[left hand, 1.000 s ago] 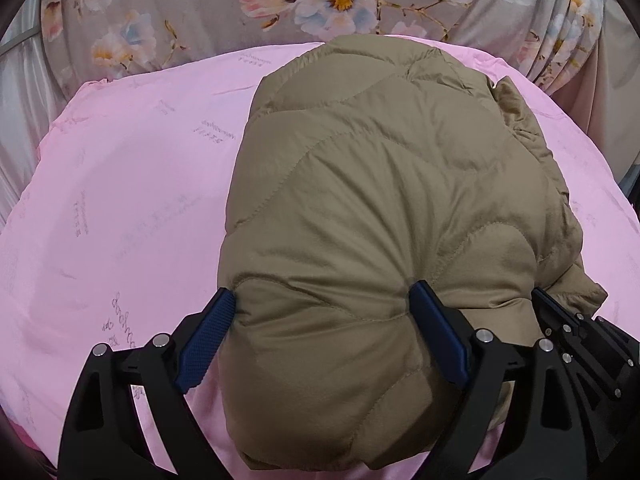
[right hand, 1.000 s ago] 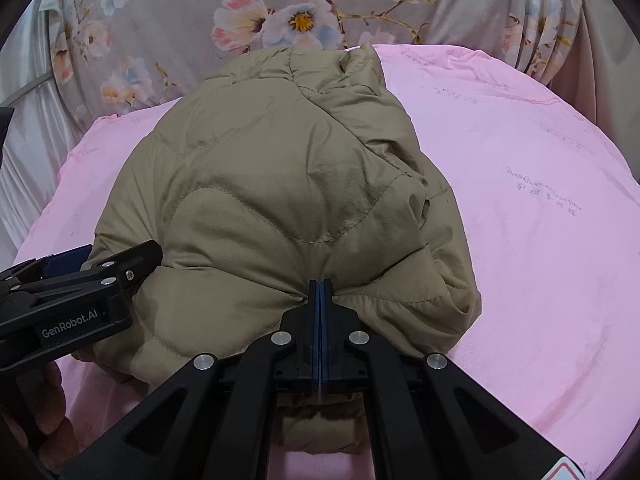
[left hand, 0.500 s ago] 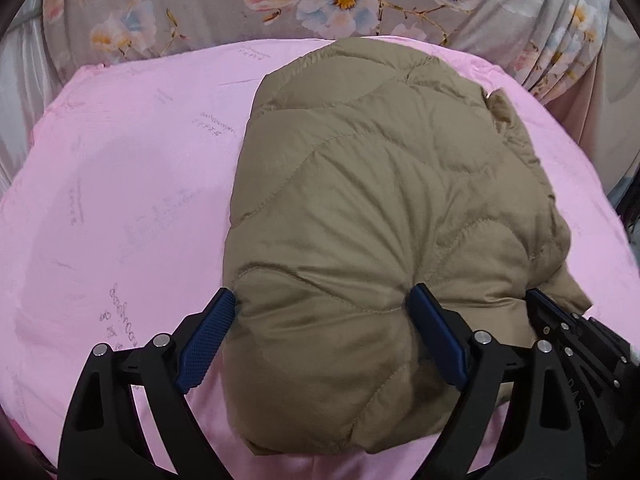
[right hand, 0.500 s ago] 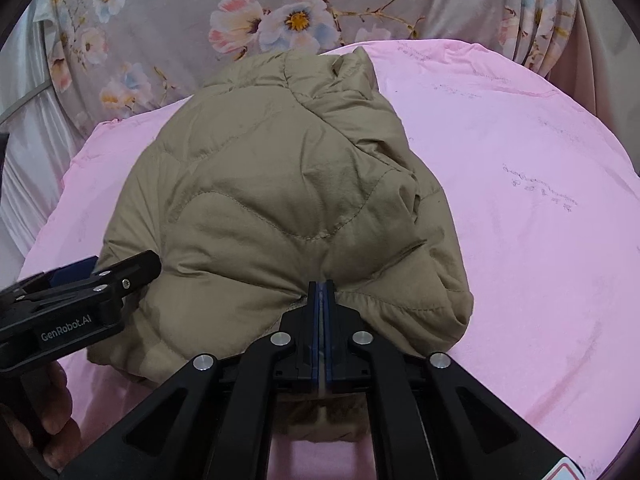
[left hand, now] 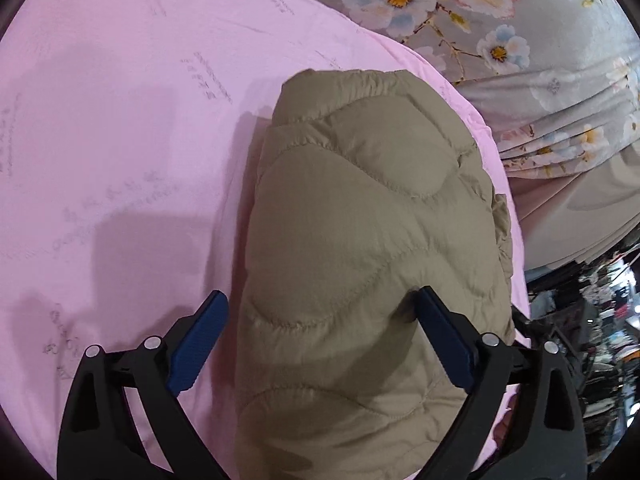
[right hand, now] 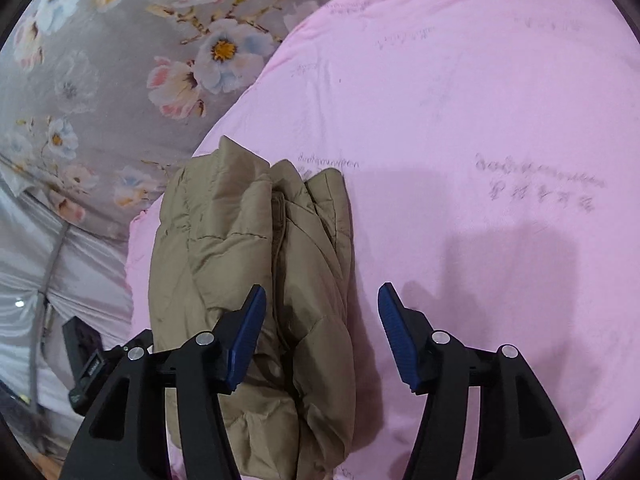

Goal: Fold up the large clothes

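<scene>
Lying folded into a thick bundle on the pink sheet (left hand: 120,160), the tan quilted jacket (left hand: 360,240) runs from the near edge of the left wrist view toward the far right, where the sheet ends against a grey floral cloth (left hand: 500,20). The left gripper (left hand: 322,316) has its jaws spread wide, one on each side of the bundle. Its left blue pad (left hand: 198,348) stands just beside the jacket's left flank over the sheet, and the right pad (left hand: 444,340) presses into a dent in the puffy top surface. The jacket bulges up between the two pads, but they do not pinch it.

From the right wrist view, the jacket (right hand: 248,280) appears as a narrow stack of layered folds, seen from its open edge, with a seam or zipper line running down the middle. It lies at the left margin of the pink sheet (right hand: 480,100), close to the floral cloth (right hand: 100,60) beyond. The right gripper (right hand: 322,308) is also spread apart. Its left pad (right hand: 248,332) rests against the top of the folds, while its right pad (right hand: 396,336) hangs over bare sheet, apart from the jacket. Shadows of both tools fall on the sheet. A black part of the other tool (right hand: 86,360) shows at the near left.
</scene>
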Tool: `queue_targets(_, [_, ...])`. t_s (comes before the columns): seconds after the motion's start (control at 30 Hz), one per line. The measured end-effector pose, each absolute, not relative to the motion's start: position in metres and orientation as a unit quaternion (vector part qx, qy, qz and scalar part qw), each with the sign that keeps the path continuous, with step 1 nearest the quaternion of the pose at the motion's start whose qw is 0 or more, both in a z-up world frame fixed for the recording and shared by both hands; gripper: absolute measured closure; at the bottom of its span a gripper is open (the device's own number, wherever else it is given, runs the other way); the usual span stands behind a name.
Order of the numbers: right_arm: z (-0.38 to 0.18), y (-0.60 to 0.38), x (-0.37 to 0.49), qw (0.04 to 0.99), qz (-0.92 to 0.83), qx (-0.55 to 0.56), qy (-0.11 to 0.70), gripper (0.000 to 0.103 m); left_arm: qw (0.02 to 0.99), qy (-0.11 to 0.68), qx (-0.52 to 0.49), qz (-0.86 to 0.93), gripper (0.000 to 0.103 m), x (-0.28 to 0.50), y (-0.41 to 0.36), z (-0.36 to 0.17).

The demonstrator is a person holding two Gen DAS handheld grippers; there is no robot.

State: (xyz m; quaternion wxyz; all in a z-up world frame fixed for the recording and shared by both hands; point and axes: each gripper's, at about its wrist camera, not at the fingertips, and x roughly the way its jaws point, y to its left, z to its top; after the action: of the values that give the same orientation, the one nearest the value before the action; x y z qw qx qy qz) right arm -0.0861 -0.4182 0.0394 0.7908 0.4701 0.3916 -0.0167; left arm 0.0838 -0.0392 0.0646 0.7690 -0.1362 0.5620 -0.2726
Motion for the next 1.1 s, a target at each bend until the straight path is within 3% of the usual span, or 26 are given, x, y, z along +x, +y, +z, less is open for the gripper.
queue_targets(0.3, [0.0,-0.4,-0.076,0.721,0.09,0.555,0.405,0.04,0.727,0.587,-0.171,-0.313,0.005,0.095,-0.041,0.046])
queue_targets(0.6, [0.0,-0.371,-0.054,0.722,0.12,0.555,0.395,0.036,0.742,0.571,-0.16,-0.312,0.005,0.096,-0.052,0.04])
queue_targets(0.67, [0.001,-0.37,-0.052,0.726,0.123,0.556,0.386,0.039,0.745,0.568,-0.155,-0.315,0.005,0.097,-0.054,0.041])
queue_targets(0.73, [0.004,-0.369,-0.055,0.733,0.128,0.556,0.371,0.056,0.747,0.561,-0.153,-0.321,0.005,0.097,-0.057,0.045])
queue_targets(0.83, [0.03,-0.362,-0.06,0.767,0.122,0.524,0.35,0.072,0.767,0.536,-0.132,-0.327,0.013,0.088,-0.061,0.06])
queue_targets(0.9, [0.055,-0.355,-0.061,0.791,0.127,0.499,0.33,0.077,0.777,0.516,-0.126,-0.338,0.019,0.084,-0.06,0.075])
queue_targets(1.1, [0.136,-0.334,-0.057,0.854,0.145,0.422,0.267,0.08,0.798,0.441,-0.136,-0.388,0.022,0.08,-0.048,0.128])
